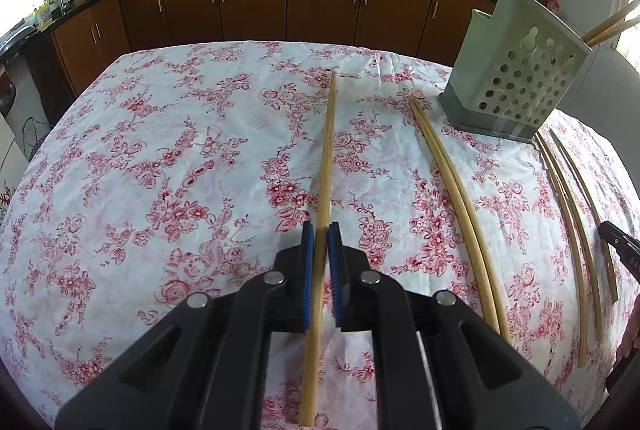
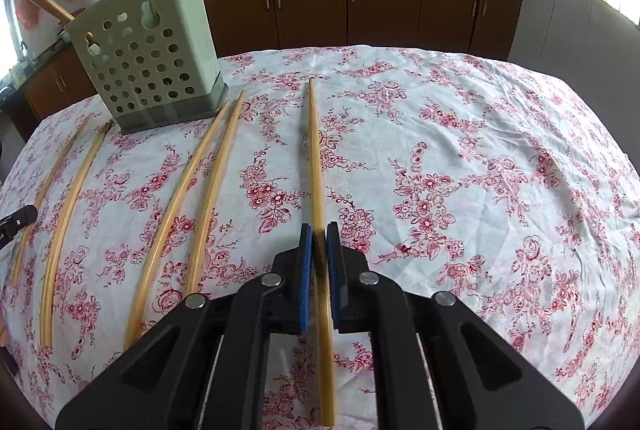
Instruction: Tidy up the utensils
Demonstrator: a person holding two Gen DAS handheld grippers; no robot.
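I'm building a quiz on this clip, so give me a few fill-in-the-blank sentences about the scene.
1. Each gripper, left and right, closes on a single ____.
2. The holder has a side full of round ____.
3. The tablecloth is printed with red ____.
4. From the left wrist view, the holder stands to the ____ of the held chopstick.

Missing words: chopstick; holes; flowers; right
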